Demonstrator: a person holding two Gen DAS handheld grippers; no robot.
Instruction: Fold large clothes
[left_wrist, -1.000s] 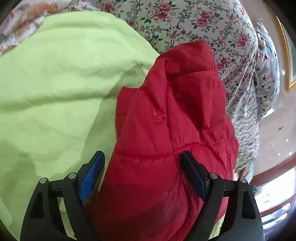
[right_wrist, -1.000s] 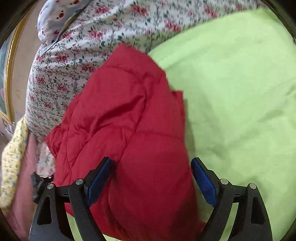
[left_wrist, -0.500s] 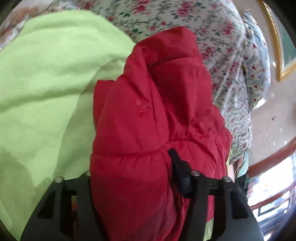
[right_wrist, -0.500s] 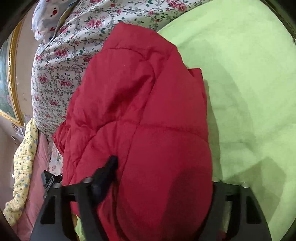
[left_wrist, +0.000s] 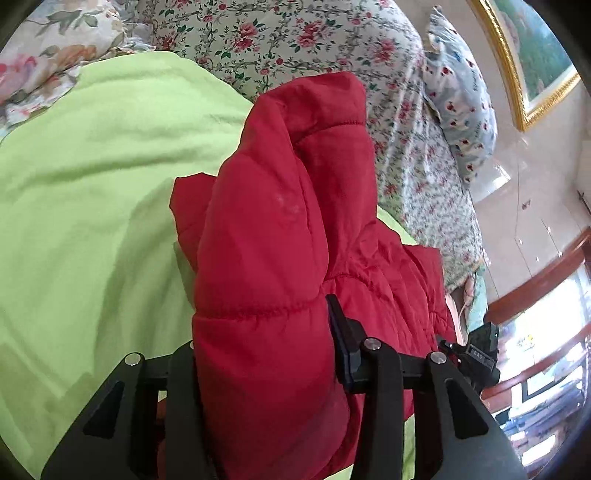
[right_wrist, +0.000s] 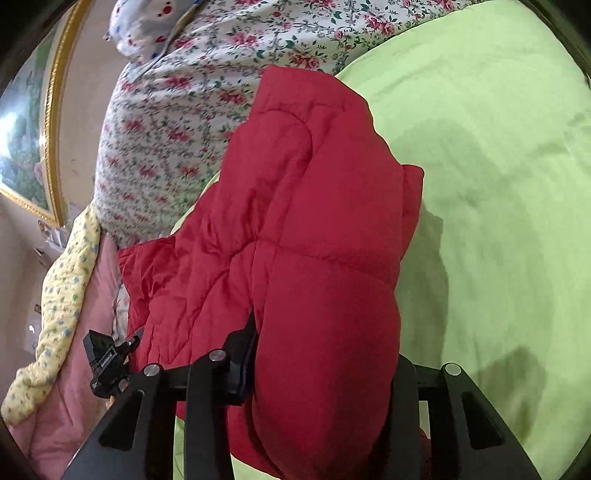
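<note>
I am clamping both tools on the near hem of the red quilted puffer jacket: the left gripper and right gripper have just been closing and are now pinching thick folds. The jacket is lying on the lime-green fleece blanket beside the floral bedding. I judge I am starting a fold, so next I should be carrying this hem towards the far end together.
</note>
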